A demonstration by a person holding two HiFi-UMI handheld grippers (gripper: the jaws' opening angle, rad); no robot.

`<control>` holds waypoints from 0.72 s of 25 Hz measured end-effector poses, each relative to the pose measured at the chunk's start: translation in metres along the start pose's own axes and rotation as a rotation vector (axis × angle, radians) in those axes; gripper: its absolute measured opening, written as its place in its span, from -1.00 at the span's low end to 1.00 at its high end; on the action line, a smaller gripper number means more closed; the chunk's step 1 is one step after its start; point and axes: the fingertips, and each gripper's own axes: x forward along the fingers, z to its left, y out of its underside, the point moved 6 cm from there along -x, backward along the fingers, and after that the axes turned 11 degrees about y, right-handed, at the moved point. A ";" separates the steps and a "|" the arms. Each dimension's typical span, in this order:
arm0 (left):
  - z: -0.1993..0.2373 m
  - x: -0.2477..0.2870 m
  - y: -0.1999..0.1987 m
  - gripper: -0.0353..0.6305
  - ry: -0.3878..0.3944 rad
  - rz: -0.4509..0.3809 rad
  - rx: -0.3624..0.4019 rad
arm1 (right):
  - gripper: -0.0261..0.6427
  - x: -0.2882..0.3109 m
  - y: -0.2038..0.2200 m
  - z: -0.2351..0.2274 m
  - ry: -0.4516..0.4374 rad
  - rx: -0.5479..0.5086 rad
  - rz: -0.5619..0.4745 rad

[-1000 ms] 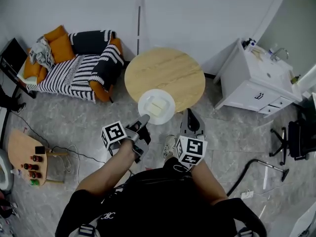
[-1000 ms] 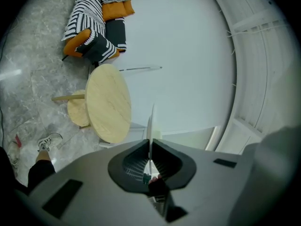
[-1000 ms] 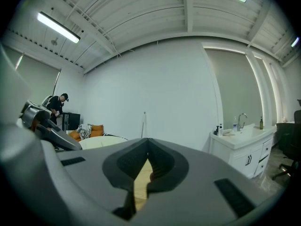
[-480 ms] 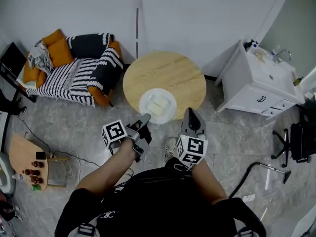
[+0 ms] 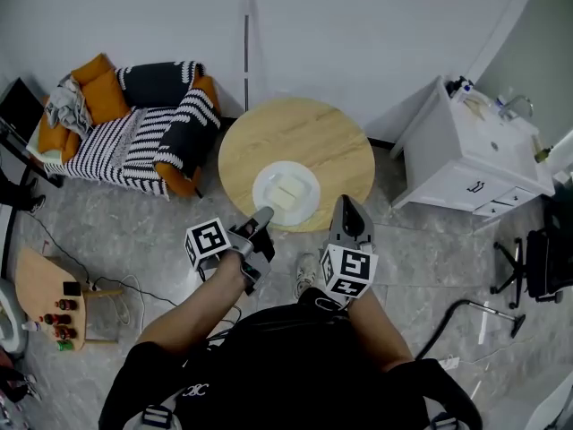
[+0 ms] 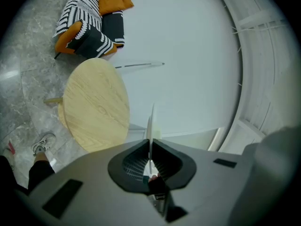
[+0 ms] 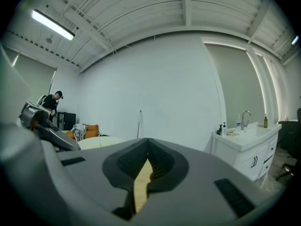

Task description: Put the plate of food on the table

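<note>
A white plate [image 5: 286,193] carrying a pale slab of food [image 5: 286,190] hovers over the near edge of the round wooden table [image 5: 295,133]. My left gripper [image 5: 263,213] is shut on the plate's near-left rim. Seen from the left gripper view, the plate [image 6: 151,121] is edge-on, a thin white line pinched between the jaws of the left gripper [image 6: 150,149], with the table [image 6: 96,107] to the left. My right gripper [image 5: 347,206] is held just off the table's near-right edge, shut and empty. The right gripper [image 7: 147,147] shows only tabletop past its jaws.
A striped sofa with orange cushions [image 5: 134,124] stands left of the table. At the right is a white sink cabinet [image 5: 474,150]. A thin pole [image 5: 247,43] leans on the wall behind. A low side table with bottles [image 5: 45,298] sits far left. A person [image 7: 54,102] stands by the sofa.
The plate has moved a little farther in over the table's near edge with the left gripper still shut on it. The right gripper has kept its place beside it.
</note>
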 end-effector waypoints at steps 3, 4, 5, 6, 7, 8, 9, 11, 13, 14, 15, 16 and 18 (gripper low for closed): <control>0.001 0.013 -0.006 -0.82 -0.002 0.004 -0.002 | -0.90 0.014 -0.001 -0.004 -0.003 0.000 0.002; 0.002 0.018 -0.008 -0.82 -0.003 0.004 -0.003 | -0.90 0.019 -0.001 -0.005 -0.007 -0.001 0.003; 0.003 0.024 -0.010 -0.82 -0.005 0.004 -0.004 | -0.90 0.025 -0.001 -0.007 -0.010 -0.002 0.005; 0.003 0.032 -0.013 -0.82 -0.008 0.002 -0.007 | -0.90 0.033 -0.002 -0.009 -0.014 -0.003 0.008; 0.004 0.042 -0.017 -0.82 -0.012 0.002 -0.010 | -0.90 0.043 -0.004 -0.012 -0.018 -0.004 0.013; 0.003 0.053 -0.021 -0.82 -0.017 0.002 -0.014 | -0.90 0.054 -0.006 -0.016 -0.020 -0.004 0.017; 0.003 0.062 -0.024 -0.82 -0.020 0.002 -0.017 | -0.90 0.063 -0.009 -0.020 -0.021 -0.004 0.021; 0.002 0.077 -0.027 -0.82 -0.022 0.003 -0.020 | -0.90 0.077 -0.012 -0.027 -0.023 -0.004 0.023; 0.001 0.089 -0.031 -0.82 -0.021 0.001 -0.020 | -0.90 0.090 -0.015 -0.032 -0.029 -0.004 0.021; 0.001 0.095 -0.033 -0.82 -0.020 -0.002 -0.019 | -0.90 0.097 -0.017 -0.034 -0.035 -0.005 0.020; 0.001 0.101 -0.036 -0.82 -0.020 -0.006 -0.018 | -0.90 0.104 -0.018 -0.035 -0.041 -0.007 0.021; 0.000 0.106 -0.039 -0.82 -0.020 -0.012 -0.018 | -0.90 0.111 -0.019 -0.036 -0.048 -0.008 0.021; 0.000 0.117 -0.046 -0.82 -0.021 -0.023 -0.016 | -0.90 0.124 -0.020 -0.039 -0.060 -0.009 0.022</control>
